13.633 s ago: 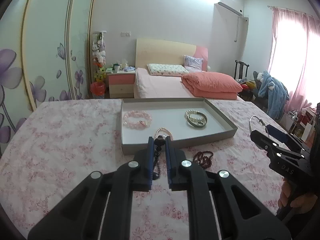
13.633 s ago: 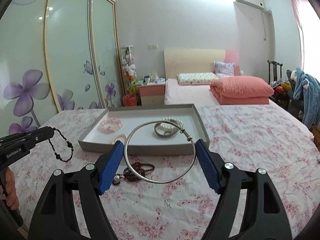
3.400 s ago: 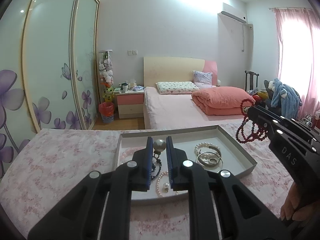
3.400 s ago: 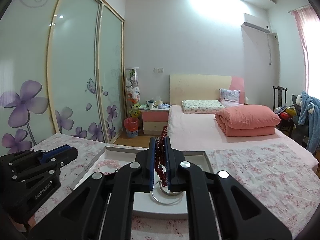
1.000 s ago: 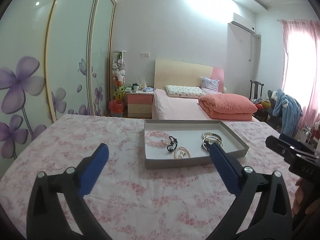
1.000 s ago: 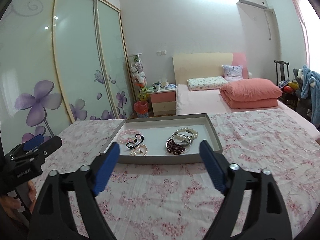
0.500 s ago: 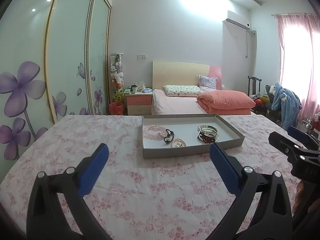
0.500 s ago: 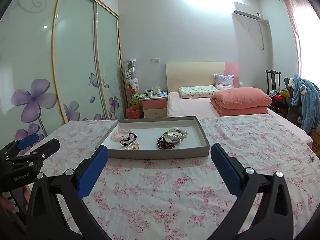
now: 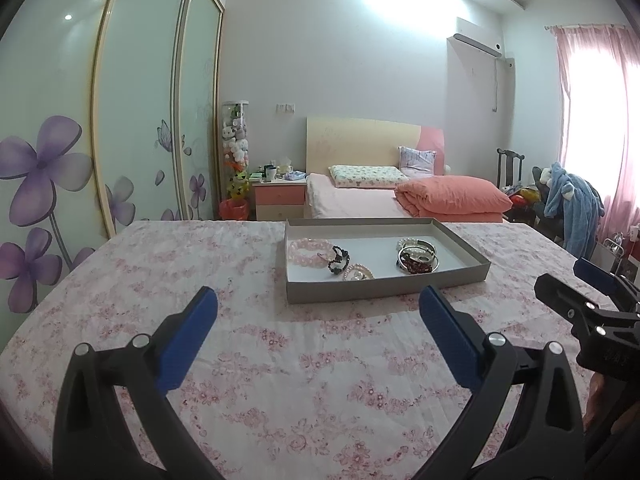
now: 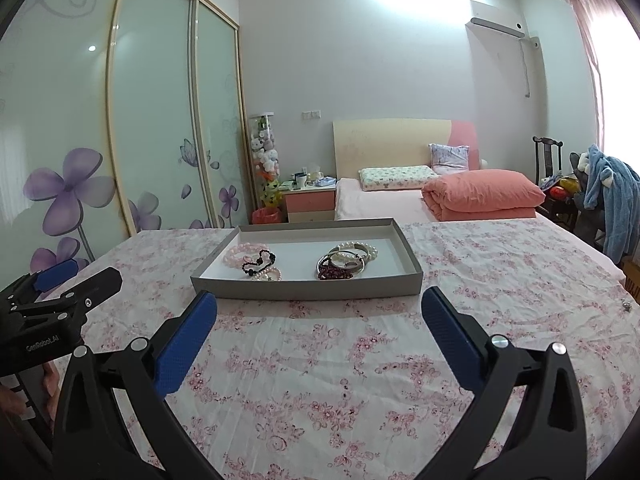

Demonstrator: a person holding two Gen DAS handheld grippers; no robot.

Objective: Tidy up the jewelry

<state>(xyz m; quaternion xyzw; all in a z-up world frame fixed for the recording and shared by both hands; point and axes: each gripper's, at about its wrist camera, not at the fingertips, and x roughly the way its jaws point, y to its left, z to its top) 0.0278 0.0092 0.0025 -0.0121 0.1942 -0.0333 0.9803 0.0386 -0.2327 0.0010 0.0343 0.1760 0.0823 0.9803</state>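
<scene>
A grey tray sits on the floral cloth ahead of both grippers. In it lie a pink bead bracelet, a black bead strand, a small pearl bracelet, a dark red bead strand inside a silver bangle, and a pearl bracelet. My left gripper is wide open and empty, short of the tray. My right gripper is wide open and empty, just before the tray's near wall.
The table wears a pink floral cloth. A bed with a salmon quilt stands behind. A sliding wardrobe lines the left. A chair with blue clothing is at the right.
Both grippers have drawn back slightly from the tray and stay open and empty. The jewelry lies unmoved in the tray.
</scene>
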